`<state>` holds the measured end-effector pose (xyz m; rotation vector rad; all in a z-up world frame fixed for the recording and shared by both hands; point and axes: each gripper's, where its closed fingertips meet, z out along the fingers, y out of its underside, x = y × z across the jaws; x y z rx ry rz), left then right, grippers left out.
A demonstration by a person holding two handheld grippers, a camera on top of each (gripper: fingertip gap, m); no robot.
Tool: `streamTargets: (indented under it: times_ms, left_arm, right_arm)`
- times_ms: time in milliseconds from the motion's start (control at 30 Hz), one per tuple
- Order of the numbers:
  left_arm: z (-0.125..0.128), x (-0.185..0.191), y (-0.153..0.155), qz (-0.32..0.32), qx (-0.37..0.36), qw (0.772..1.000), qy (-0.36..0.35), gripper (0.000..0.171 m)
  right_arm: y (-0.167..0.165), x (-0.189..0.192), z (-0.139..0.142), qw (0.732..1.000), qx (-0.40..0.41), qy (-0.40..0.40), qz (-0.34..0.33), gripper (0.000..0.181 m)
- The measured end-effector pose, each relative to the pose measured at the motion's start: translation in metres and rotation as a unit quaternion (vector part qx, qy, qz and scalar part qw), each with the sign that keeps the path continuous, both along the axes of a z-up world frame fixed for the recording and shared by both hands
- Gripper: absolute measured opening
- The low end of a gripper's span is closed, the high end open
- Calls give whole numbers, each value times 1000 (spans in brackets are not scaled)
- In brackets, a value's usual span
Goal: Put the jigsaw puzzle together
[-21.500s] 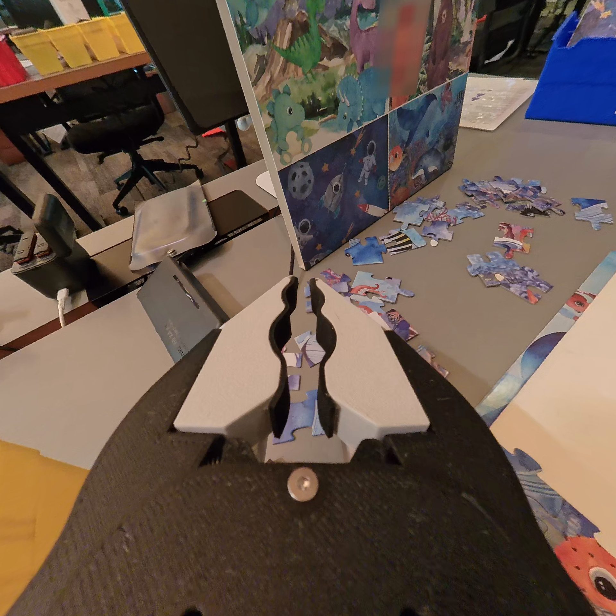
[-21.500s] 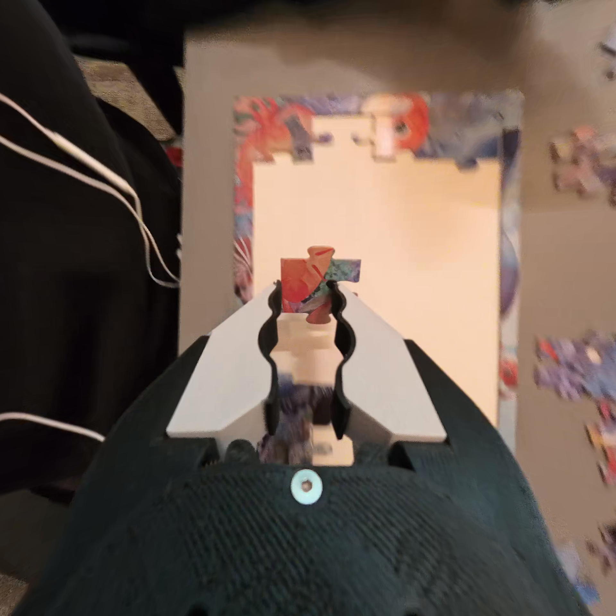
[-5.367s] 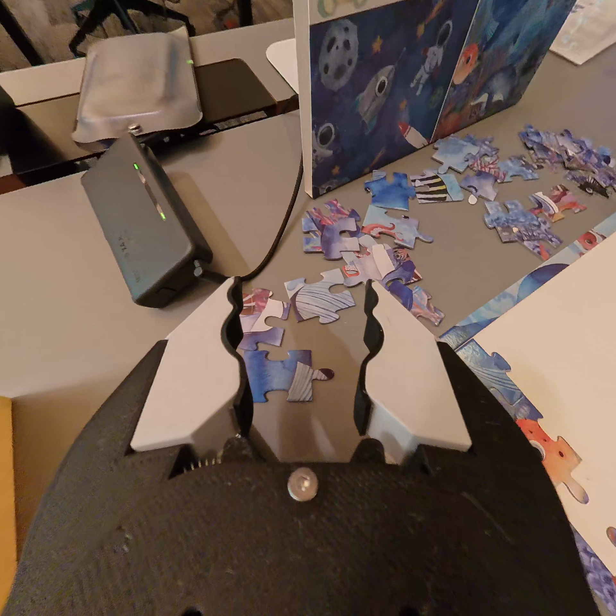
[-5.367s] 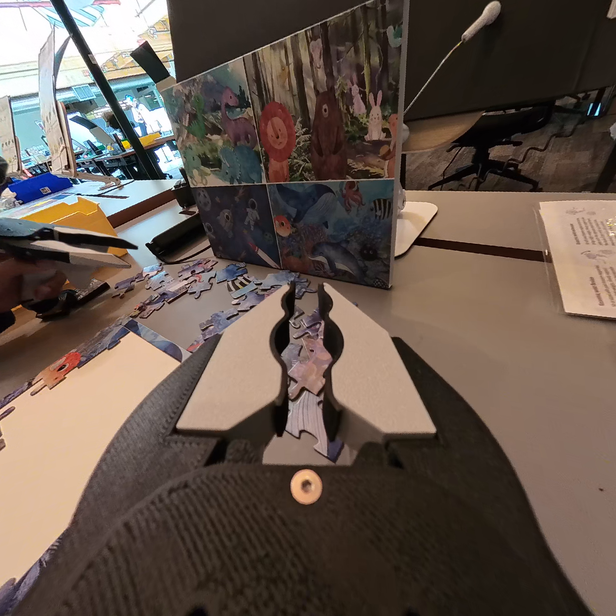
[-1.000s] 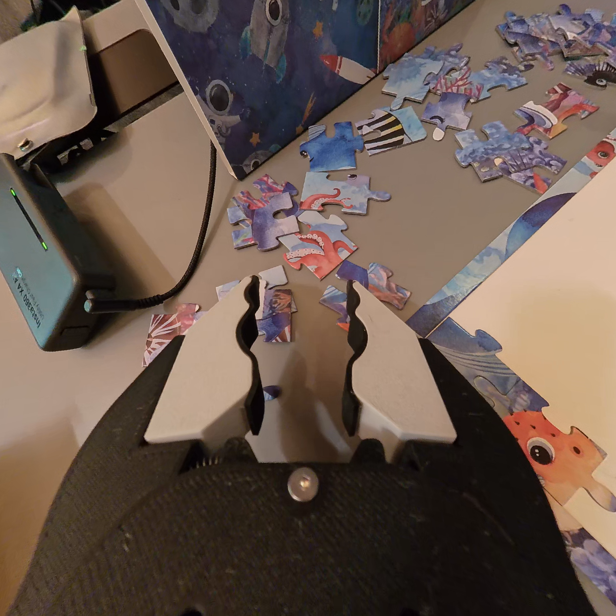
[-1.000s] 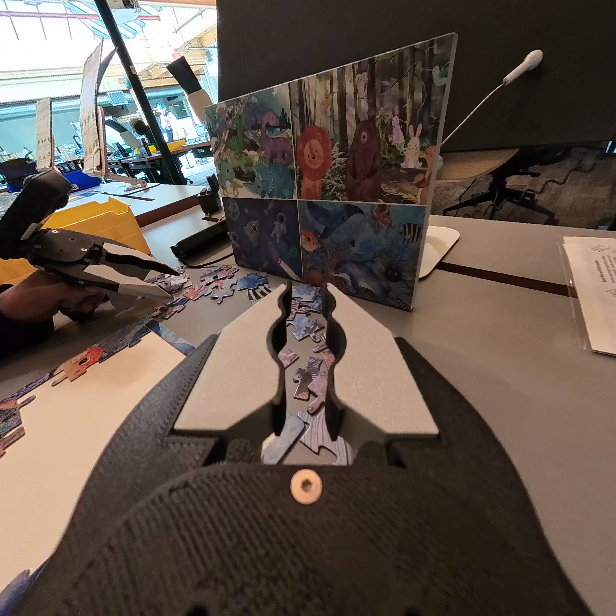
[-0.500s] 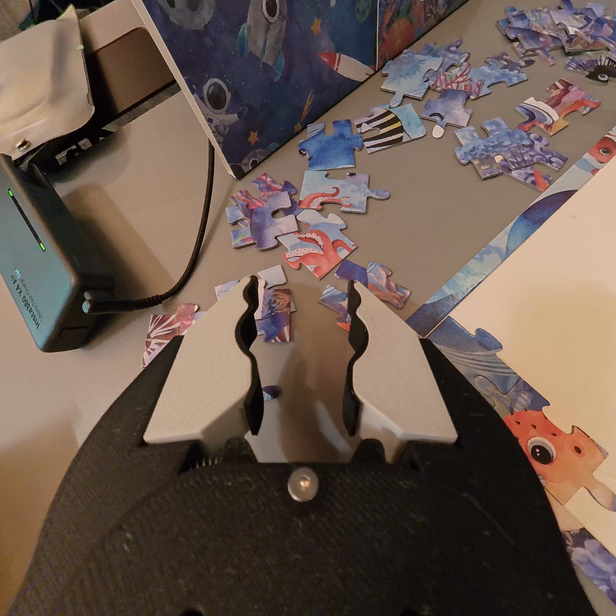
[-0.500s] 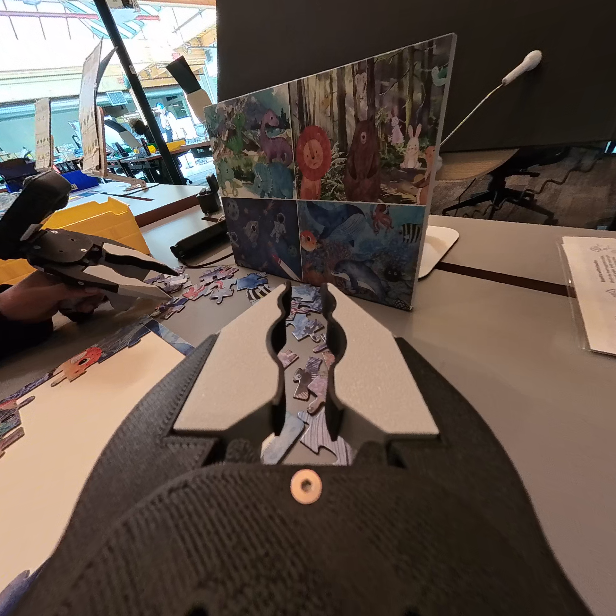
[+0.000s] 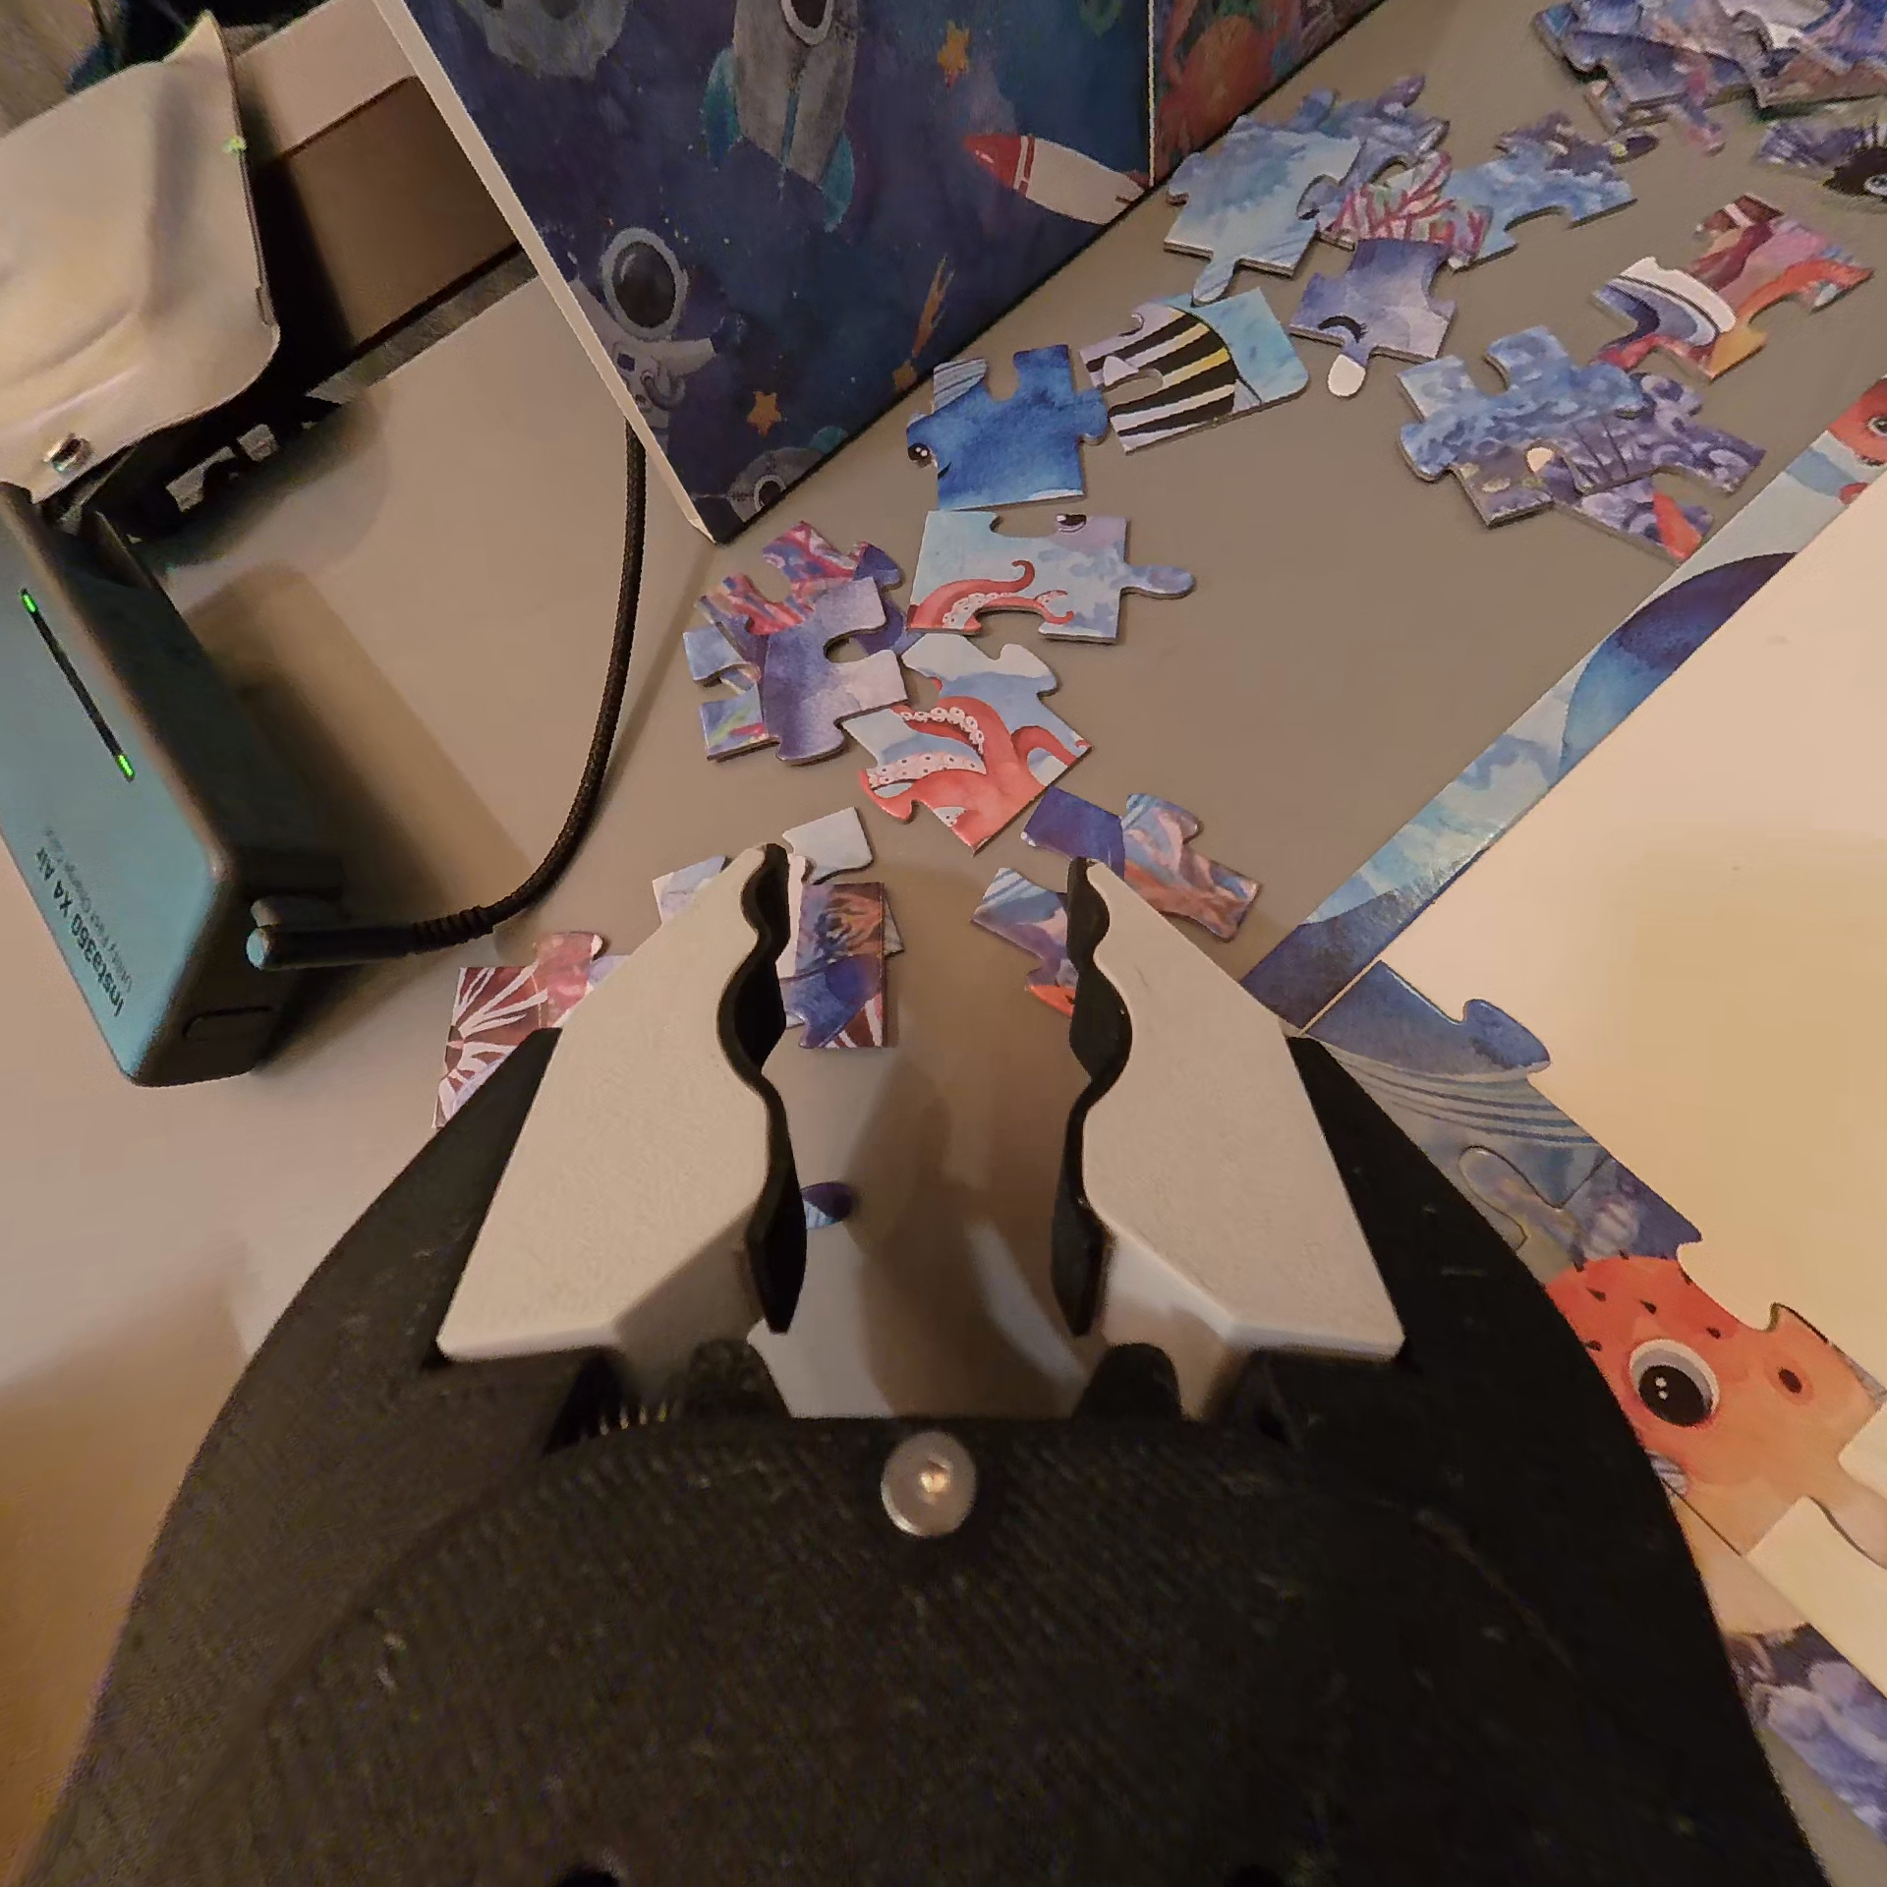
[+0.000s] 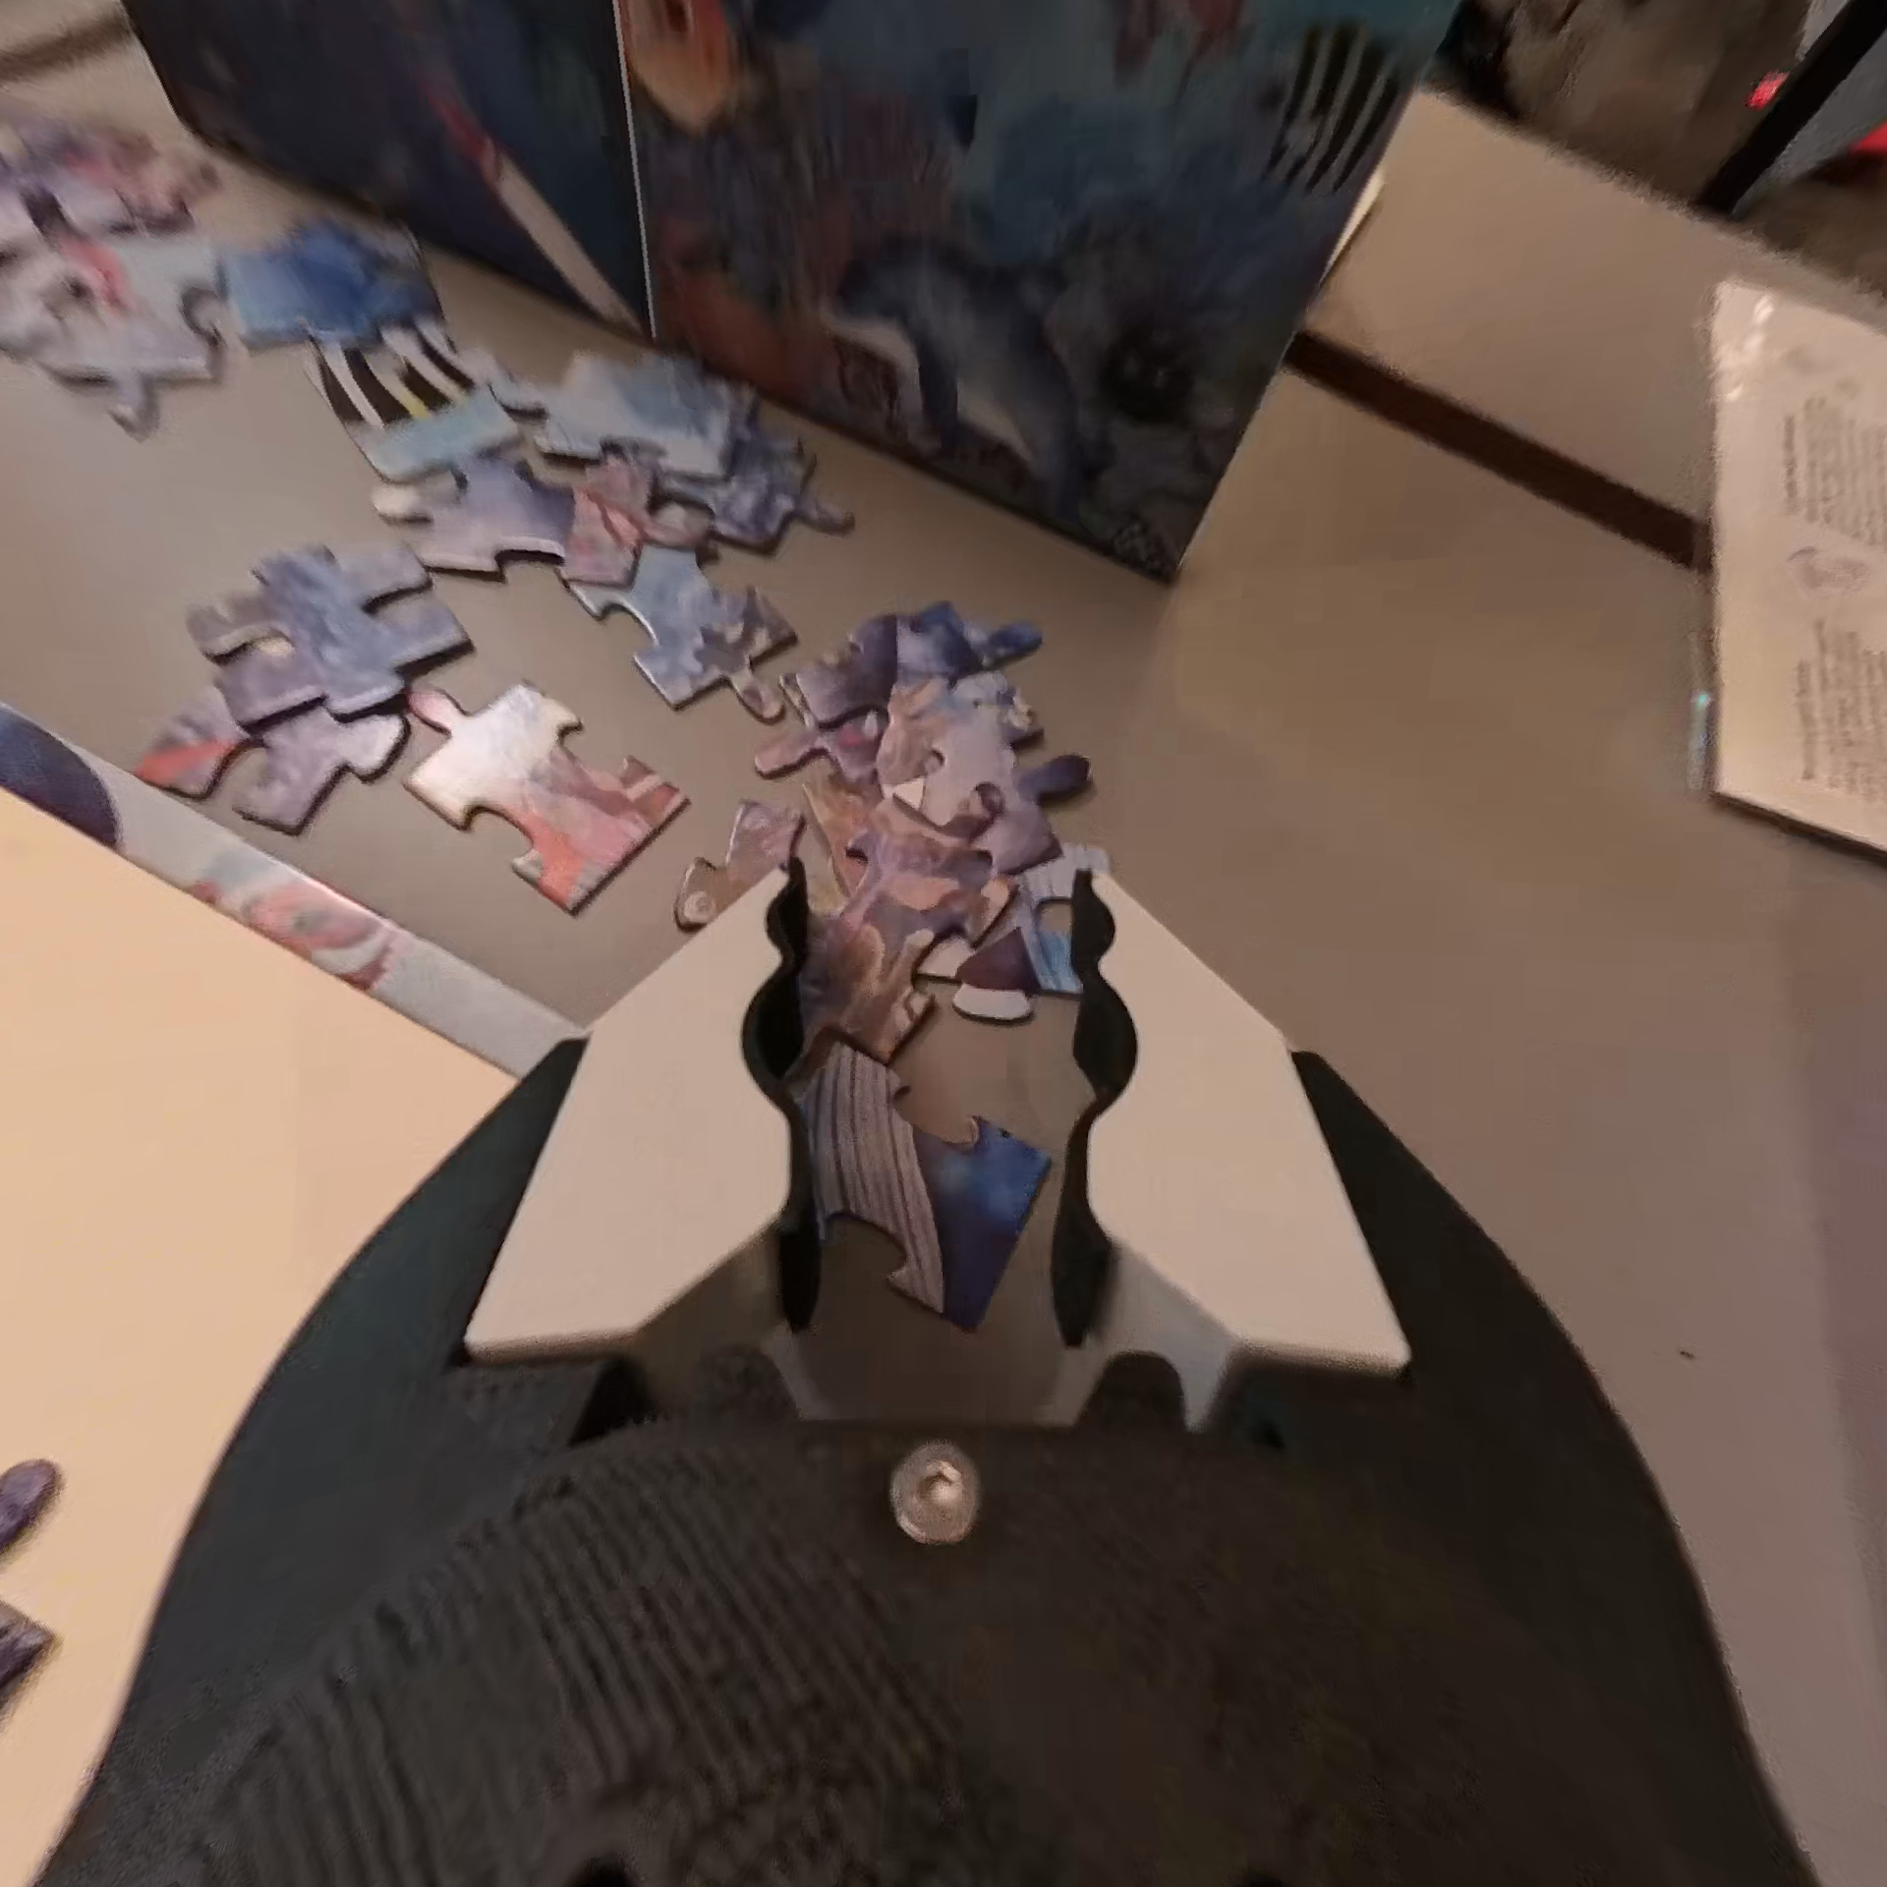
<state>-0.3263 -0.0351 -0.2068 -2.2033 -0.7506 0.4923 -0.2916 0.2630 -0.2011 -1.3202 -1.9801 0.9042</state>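
My left gripper (image 9: 924, 868) is open and empty, low over the grey table, among loose puzzle pieces; a purple coral piece (image 9: 839, 965) lies by its left finger and a red octopus piece (image 9: 970, 761) just ahead. The puzzle board (image 9: 1654, 919) with its assembled blue border and an orange fish (image 9: 1695, 1399) lies to the right. My right gripper (image 10: 934, 883) is open over a heap of purple pieces (image 10: 919, 807); a blue striped piece (image 10: 919, 1184) lies on the table between its jaws. The board (image 10: 184, 1021) is to its left. The right view is blurred.
The upright picture box (image 9: 817, 204) stands behind the pieces; it also shows in the right wrist view (image 10: 970, 225). A dark device (image 9: 102, 817) with a braided cable (image 9: 602, 654) sits left. A printed sheet (image 10: 1807, 572) lies right. More loose pieces (image 9: 1552, 439) are scattered farther off.
My right gripper has opened and tipped down toward the pile of pieces, now close over them. My left gripper has stayed open and nearly still.
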Motion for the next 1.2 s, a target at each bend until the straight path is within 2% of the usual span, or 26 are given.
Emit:
streamTargets:
  times_ms: [67,100,167,233,333,567,733,867,933,1033,1200]
  left_arm:
    - [0,0,0,-1,-3,1000,2,52]
    - [0,0,0,-1,-4,1000,2,52]
    - [-1,0,0,-1,-6,1000,3,52]
    - [-1,0,0,-1,-6,1000,4,52]
    - [0,0,0,-1,-3,1000,5,52]
    - [1,1,1,-3,-2,1000,5,53]
    - [0,1,1,-5,-7,1000,8,53]
    - [0,1,1,-5,-8,1000,8,54]
    - [0,1,1,-5,-8,1000,8,54]
    - [0,1,1,-5,-7,1000,8,54]
    - [-1,2,1,-6,-11,1000,9,54]
  right_arm:
    - [-2,-3,-9,1000,1,-30,-1,58]
    - [-4,-4,-10,999,-15,-39,1,55]
    - [-3,-3,-11,998,-43,-51,0,32]
    - [5,-1,-12,997,-48,-56,-4,31]
    - [27,3,-10,997,-52,-57,-29,31]
    - [78,14,23,992,-83,-1,-92,31]
    - [115,24,11,988,-46,-26,-144,31]
    - [112,21,12,987,-71,-19,-142,46]
    - [111,21,15,988,-54,-11,-141,51]
    - [115,21,26,989,-19,18,-148,49]
    - [117,21,42,987,-39,54,-149,48]
